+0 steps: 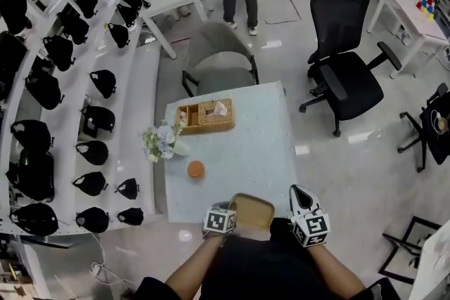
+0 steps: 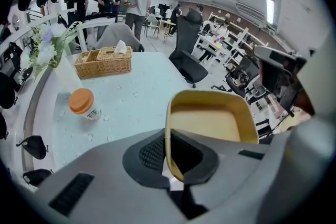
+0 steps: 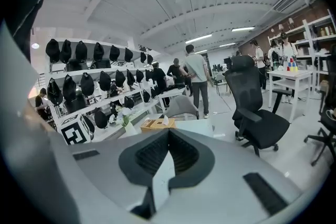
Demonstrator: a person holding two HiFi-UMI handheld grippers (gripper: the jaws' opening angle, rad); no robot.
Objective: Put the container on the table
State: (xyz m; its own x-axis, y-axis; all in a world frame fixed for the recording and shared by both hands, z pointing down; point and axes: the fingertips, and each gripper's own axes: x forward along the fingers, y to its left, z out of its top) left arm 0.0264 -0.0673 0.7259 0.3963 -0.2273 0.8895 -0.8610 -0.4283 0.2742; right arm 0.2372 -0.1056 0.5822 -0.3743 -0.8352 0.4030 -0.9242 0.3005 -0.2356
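Note:
A tan, shallow container (image 1: 252,211) with rounded corners hangs just above the near edge of the pale table (image 1: 260,137). My left gripper (image 1: 234,213) is shut on its left rim. In the left gripper view the container (image 2: 210,118) stands out ahead of the jaws, its wall pinched between the dark pads (image 2: 152,152). My right gripper (image 1: 299,194) is to the right of the container, apart from it. In the right gripper view, this gripper (image 3: 167,152) is shut with nothing held.
On the table stand an orange-lidded cup (image 1: 196,168), a wicker tissue basket (image 1: 206,116) and a flower vase (image 1: 163,141). A grey chair (image 1: 218,63) sits at the far edge, a black office chair (image 1: 344,60) at the right. Shelves of black helmets (image 1: 91,116) line the left.

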